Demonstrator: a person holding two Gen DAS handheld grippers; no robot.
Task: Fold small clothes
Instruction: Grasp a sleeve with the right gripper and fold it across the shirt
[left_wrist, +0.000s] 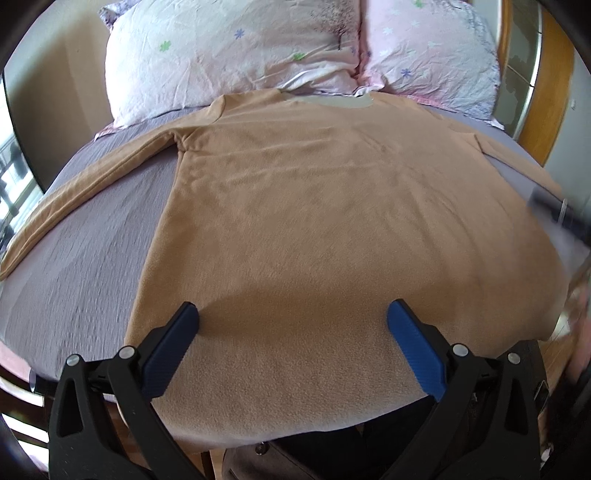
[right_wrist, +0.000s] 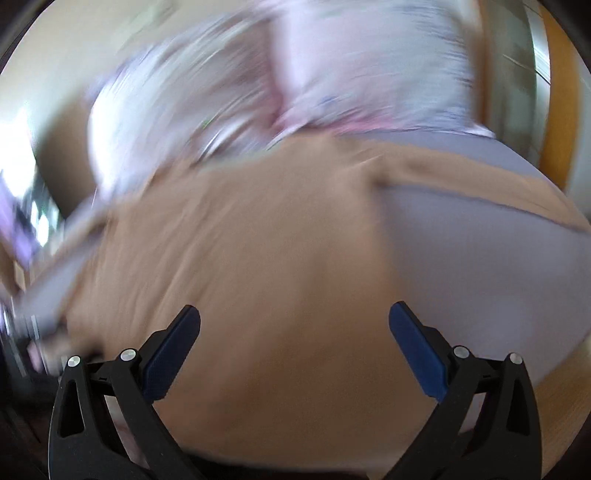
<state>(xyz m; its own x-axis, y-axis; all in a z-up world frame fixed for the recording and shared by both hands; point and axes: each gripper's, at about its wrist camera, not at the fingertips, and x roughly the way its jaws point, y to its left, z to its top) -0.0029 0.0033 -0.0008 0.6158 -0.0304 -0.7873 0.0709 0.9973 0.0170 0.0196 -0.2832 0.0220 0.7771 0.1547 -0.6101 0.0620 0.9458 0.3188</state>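
A tan long-sleeved shirt (left_wrist: 314, 221) lies flat on a grey-purple bed sheet (left_wrist: 85, 266), neckline toward the pillows, hem at the near edge. Its left sleeve (left_wrist: 74, 192) stretches out to the left. My left gripper (left_wrist: 291, 317) is open and empty, hovering over the shirt's hem. The right wrist view is motion-blurred; it shows the shirt (right_wrist: 258, 258) with its right sleeve (right_wrist: 461, 173) running to the right. My right gripper (right_wrist: 293, 319) is open and empty above the shirt's lower right part.
Two floral pillows (left_wrist: 229, 55) lie at the head of the bed. A wooden frame (left_wrist: 550, 110) stands at the right. The bed's near edge (left_wrist: 221, 439) lies just below the hem. The other gripper shows as a blur at the right edge (left_wrist: 561, 218).
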